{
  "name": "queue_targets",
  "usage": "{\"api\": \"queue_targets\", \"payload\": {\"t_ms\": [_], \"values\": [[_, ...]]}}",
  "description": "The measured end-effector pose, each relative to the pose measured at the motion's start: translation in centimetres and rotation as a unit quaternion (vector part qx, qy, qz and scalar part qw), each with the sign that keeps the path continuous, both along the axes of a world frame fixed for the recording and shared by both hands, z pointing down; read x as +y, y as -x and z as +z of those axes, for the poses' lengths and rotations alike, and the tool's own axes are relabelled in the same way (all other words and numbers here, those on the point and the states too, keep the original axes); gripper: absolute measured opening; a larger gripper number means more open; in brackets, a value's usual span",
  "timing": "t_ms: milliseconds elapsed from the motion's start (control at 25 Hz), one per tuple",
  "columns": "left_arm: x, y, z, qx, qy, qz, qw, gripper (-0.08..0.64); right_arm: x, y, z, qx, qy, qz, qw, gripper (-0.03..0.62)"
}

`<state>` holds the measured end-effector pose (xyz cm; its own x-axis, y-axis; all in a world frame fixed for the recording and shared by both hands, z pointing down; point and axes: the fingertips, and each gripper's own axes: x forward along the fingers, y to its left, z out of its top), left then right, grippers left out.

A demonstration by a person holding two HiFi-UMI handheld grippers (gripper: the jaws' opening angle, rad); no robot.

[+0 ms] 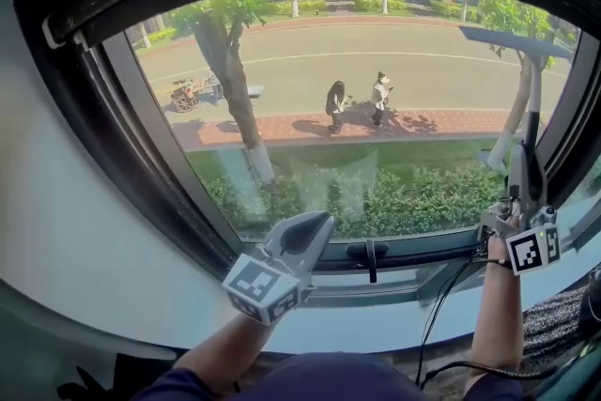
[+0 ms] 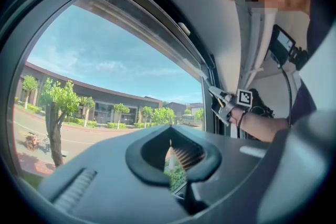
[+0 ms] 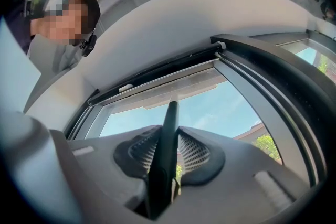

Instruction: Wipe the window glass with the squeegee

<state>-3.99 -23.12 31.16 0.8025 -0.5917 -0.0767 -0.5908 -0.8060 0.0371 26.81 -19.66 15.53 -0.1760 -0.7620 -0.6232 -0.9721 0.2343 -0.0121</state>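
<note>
We find the right gripper's (image 1: 524,191) fingers pinching the squeegee (image 1: 526,47) handle, blade well above them against the window glass (image 1: 357,108), and the left gripper's (image 1: 299,239) fingers pressed together, empty; we judge a wiping stroke at its start, calling next for a steady downward pull.

No readable text, labels or numbers anywhere
</note>
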Motion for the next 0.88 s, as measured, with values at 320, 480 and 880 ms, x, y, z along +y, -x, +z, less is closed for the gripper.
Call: {"api": "queue_targets", "payload": {"t_ms": [320, 480, 880], "values": [[1.7, -1.4, 0.7, -0.012, 0.002, 0.006, 0.9999, 0.005, 0.7, -0.4, 2.8, -0.012, 0.020, -0.005, 1.000, 0.101], [2.1, -0.5, 1.6, -0.023, 0.016, 0.003, 0.9996, 0.005, 1.0, 0.8, 4.8, -0.014, 0.033, -0.005, 0.999, 0.101], [2.9, -1.3, 1.9, -0.044, 0.007, 0.010, 0.9989, 0.005, 1.2, 0.3, 8.3, -0.029, 0.061, 0.001, 0.998, 0.101]]}}
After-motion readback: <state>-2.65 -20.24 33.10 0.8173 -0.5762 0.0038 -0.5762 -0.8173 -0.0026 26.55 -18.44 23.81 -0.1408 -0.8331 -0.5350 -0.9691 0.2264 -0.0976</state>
